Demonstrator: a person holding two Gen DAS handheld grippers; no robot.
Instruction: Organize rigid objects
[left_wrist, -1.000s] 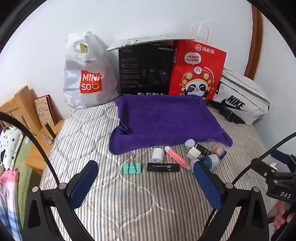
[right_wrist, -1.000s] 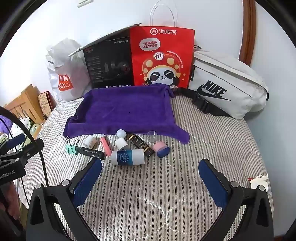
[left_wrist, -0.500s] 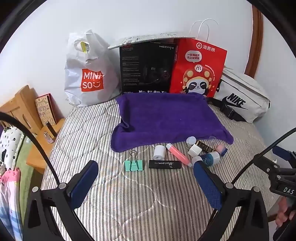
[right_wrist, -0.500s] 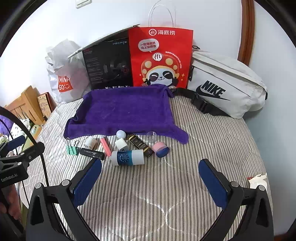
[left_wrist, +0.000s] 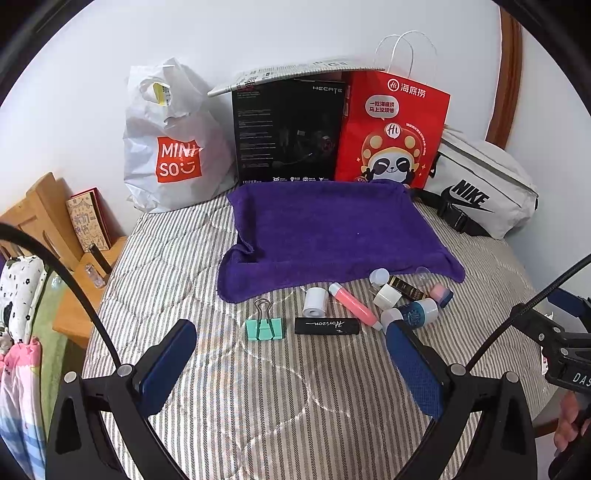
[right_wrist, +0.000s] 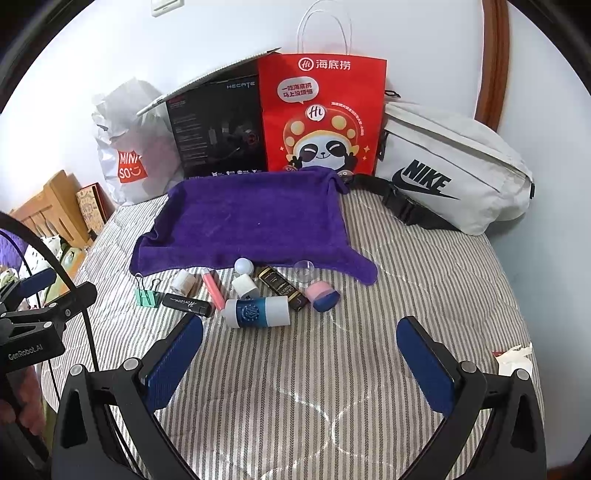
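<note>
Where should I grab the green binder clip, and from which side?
Take the binder clip by its green body, jaws closing across its flat faces, probably from above. It lies flat on the striped bedcover with its wire handles pointing toward the purple towel; nothing crowds it.

You're in a home bedroom: a bed with a striped quilted cover (left_wrist: 258, 406), a wooden bedside stand (left_wrist: 40, 214), and against the white wall a Miniso shopping bag (left_wrist: 166, 140), a red paper bag (right_wrist: 325, 114) and a Nike waist bag (right_wrist: 450, 170).
</note>
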